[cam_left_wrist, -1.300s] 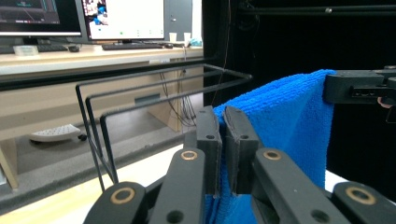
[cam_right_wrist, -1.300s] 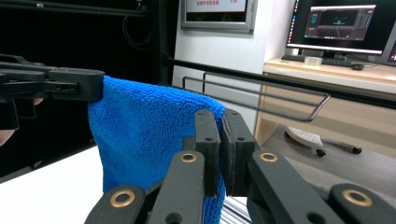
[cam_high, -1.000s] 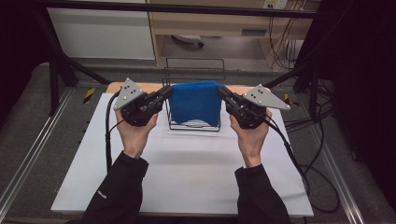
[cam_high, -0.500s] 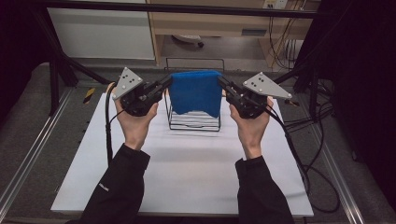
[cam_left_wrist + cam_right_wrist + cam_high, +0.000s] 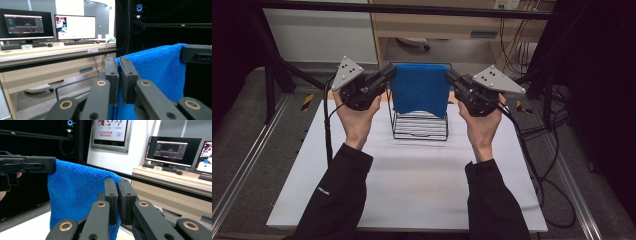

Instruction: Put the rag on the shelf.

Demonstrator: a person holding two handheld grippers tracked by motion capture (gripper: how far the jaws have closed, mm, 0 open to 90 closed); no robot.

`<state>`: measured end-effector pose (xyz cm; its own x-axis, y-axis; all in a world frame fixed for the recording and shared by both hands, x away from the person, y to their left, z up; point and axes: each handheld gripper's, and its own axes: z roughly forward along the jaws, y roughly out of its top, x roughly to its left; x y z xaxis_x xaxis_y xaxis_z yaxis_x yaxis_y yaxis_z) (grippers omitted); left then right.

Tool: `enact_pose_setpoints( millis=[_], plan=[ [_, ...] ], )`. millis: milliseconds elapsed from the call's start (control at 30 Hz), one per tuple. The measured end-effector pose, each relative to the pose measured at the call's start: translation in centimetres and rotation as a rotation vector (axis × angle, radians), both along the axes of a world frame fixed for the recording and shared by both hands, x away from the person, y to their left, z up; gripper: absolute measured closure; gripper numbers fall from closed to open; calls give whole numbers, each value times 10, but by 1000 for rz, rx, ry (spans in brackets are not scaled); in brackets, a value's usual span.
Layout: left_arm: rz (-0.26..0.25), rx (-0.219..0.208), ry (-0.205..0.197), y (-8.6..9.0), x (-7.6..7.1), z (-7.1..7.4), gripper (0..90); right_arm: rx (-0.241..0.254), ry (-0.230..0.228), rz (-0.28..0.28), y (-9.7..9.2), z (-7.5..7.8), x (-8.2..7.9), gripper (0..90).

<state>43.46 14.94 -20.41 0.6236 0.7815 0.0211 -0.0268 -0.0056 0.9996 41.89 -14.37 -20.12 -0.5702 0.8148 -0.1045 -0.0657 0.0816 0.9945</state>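
A blue cloth (image 5: 420, 89) hangs stretched between my two grippers above a black wire rack (image 5: 419, 125) on the white table. My left gripper (image 5: 391, 71) is shut on the cloth's left top corner, and my right gripper (image 5: 449, 75) is shut on its right top corner. In the left gripper view the jaws pinch the blue cloth (image 5: 155, 67) at its edge, with the other gripper (image 5: 197, 53) holding the far corner. In the right gripper view the cloth (image 5: 75, 192) drapes down from the pinched corner, and the other gripper (image 5: 32, 165) holds the far corner.
The white table top (image 5: 412, 185) spreads in front of the rack. A wooden desk (image 5: 447, 25) stands behind the table. Cables (image 5: 542, 165) trail off the table's right side. Monitors (image 5: 75, 26) sit on a desk in the background.
Both hands have risen with the cloth. It now hangs clear above the wire rack, where earlier it covered the rack's top.
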Motion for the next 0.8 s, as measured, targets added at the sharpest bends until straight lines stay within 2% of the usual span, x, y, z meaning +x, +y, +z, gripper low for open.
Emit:
enact_pose_setpoints(
  millis=[400, 800],
  plan=[
    [6, -20, -19, -2, 10, 16, 855, -13, -33, -19, 2, 18, 8, 867],
    [33, -15, -36, -2, 22, 33, 855, -22, -45, -32, 5, 33, 22, 867]
  ],
)
